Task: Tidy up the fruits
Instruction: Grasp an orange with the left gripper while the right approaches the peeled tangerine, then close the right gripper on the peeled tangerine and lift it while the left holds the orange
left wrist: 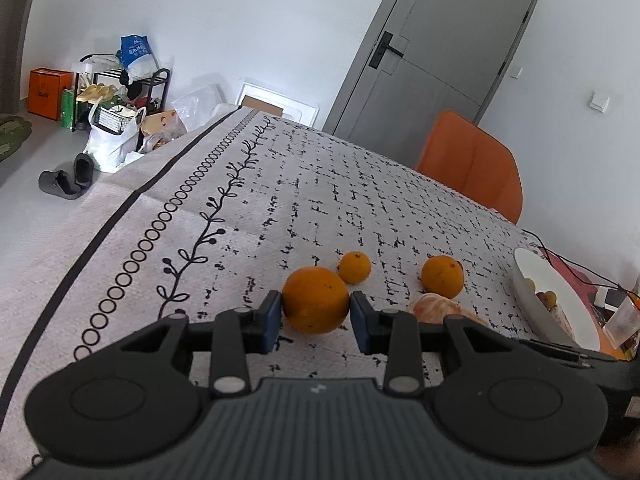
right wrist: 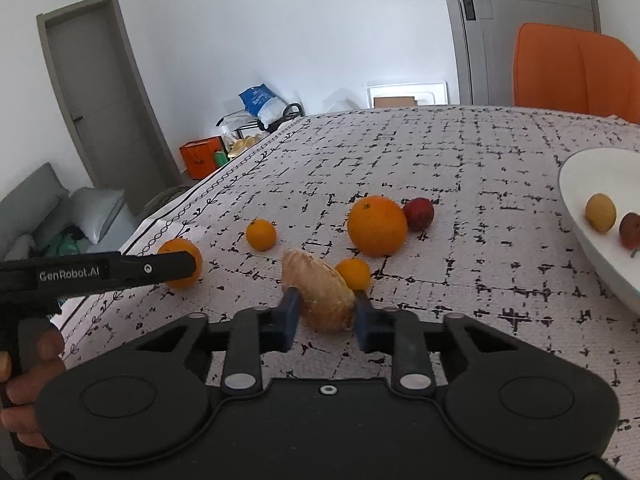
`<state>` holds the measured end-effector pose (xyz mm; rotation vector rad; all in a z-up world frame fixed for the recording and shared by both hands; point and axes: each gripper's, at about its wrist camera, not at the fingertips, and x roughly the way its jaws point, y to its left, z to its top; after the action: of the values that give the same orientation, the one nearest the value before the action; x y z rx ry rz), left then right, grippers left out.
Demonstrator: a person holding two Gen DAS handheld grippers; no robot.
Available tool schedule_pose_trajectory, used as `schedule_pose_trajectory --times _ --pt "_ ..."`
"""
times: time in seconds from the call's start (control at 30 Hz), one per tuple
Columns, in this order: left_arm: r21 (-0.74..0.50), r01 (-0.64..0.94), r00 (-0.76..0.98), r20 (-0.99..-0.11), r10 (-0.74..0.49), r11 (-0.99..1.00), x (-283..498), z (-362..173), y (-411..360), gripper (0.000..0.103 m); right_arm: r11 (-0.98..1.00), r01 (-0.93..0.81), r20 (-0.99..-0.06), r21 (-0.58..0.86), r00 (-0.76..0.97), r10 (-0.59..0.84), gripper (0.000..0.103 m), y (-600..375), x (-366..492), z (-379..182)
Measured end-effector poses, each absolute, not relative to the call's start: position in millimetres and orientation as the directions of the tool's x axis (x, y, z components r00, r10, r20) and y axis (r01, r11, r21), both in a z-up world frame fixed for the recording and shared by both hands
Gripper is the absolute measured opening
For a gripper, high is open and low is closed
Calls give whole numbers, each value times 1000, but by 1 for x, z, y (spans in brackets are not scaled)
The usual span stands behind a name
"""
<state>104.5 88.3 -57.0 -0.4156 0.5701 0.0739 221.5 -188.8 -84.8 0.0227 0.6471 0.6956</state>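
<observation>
Far left of the white bowl (right wrist: 576, 200): left gripper (left wrist: 316, 314) clamped on an orange (left wrist: 316, 300), pads against both sides. Nearer the bowl: right gripper (right wrist: 326, 312) closed on a peeled citrus (right wrist: 318, 298), squeezed between blue pads above the tablecloth (right wrist: 460, 184).

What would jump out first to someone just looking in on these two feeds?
Probably the two grips: the left gripper has its jaws closed on an orange, and the right gripper has its jaws pressed on a peeled fruit. Next, the loose oranges and a red fruit scattered on the patterned tablecloth, with a white bowl at the right edge already holding two small fruits.
</observation>
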Motion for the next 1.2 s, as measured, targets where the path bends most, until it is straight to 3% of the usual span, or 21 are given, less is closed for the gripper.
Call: schedule_pose_trajectory --times 0.23,1.2 --pt "-353 -160 850 -525 -53 922 103 -51 77 36 778 -589 -521 217 604 603 15 -202 213 -78" --pt "-279 -21 861 -493 -124 960 120 -25 -2 36 848 -456 -374 271 761 529 13 -307 208 -50"
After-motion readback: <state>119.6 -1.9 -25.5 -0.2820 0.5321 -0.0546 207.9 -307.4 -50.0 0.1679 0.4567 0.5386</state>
